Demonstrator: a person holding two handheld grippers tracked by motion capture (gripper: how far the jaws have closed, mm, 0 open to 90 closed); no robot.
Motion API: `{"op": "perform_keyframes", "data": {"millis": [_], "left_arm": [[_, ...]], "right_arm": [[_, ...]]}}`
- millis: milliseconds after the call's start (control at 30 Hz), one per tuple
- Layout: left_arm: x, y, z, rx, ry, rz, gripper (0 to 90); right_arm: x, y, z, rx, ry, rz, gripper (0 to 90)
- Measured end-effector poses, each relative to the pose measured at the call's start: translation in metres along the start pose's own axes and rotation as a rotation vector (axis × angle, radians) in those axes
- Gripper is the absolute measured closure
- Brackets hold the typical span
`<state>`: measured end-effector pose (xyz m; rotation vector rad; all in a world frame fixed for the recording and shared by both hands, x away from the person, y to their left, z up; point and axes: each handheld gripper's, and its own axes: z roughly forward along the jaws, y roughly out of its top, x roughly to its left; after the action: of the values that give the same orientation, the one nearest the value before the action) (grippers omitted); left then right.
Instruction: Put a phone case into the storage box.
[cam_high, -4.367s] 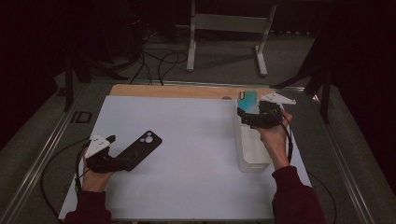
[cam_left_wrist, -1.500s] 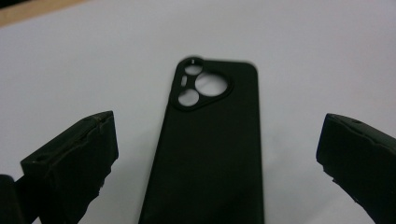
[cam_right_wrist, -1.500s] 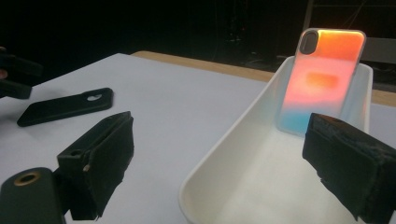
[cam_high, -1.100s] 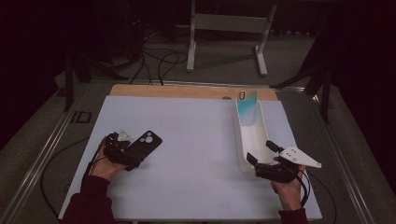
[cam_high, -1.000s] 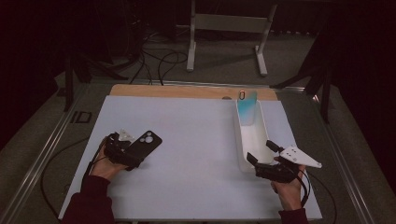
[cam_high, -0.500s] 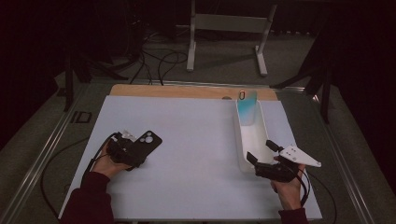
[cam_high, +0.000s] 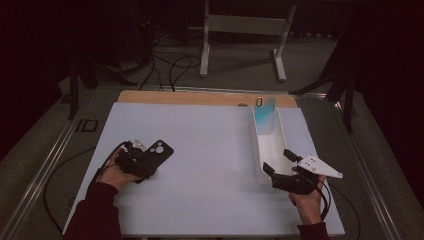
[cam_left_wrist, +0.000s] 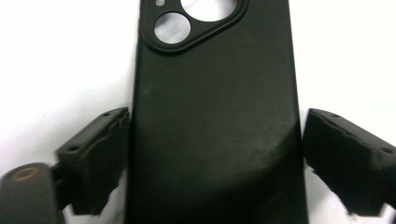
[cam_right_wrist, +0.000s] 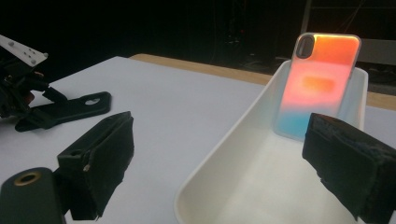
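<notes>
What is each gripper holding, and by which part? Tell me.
Nothing yet. The left gripper, jaws just closing, flanks the long edges of the black phone case without clearly clamping; the right gripper is open and empty.

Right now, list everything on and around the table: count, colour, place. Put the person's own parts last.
Phone case: one, black, flat on the mat at the left, between the left gripper's jaws.
Phone case: one, orange fading to blue, standing at the far end of the tray, leaning on its end wall.
Tray: one, white, long, on the mat at the right.
Mat: one, white, covering the table.
Board: one, wooden, along the mat's far edge.
Stand: one, grey metal, on the floor behind the table.
Left gripper: one, black; jaws have just been closing around the black case, a gap shows on each side.
Right gripper: one, black, open at the tray's near end.
</notes>
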<state>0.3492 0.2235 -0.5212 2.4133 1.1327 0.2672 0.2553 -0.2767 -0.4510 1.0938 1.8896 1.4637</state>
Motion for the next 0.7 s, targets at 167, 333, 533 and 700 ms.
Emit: {"op": "perform_keyframes", "data": {"millis": [167,333,533,700], "left_arm": [[-0.0007,0.0,-0.0005,-0.007,-0.001,-0.003,14.5],[0.0,0.0002,-0.0018,-0.014,-0.004,-0.013,15.9],[-0.0041,0.0021,-0.0035,-0.034,0.019,-0.001,16.1],[-0.0064,0.0025,-0.0059,-0.051,0.024,0.0,16.0]], "right_arm": [[0.0003,0.0,0.0004,0.003,0.0,-0.006,8.5],[-0.0016,0.0009,-0.0015,0.0,-0.009,-0.003,8.5],[-0.0033,0.0021,-0.0033,-0.006,-0.016,0.002,8.6],[-0.0038,0.0023,-0.0028,0.001,-0.015,0.005,8.5]]}}
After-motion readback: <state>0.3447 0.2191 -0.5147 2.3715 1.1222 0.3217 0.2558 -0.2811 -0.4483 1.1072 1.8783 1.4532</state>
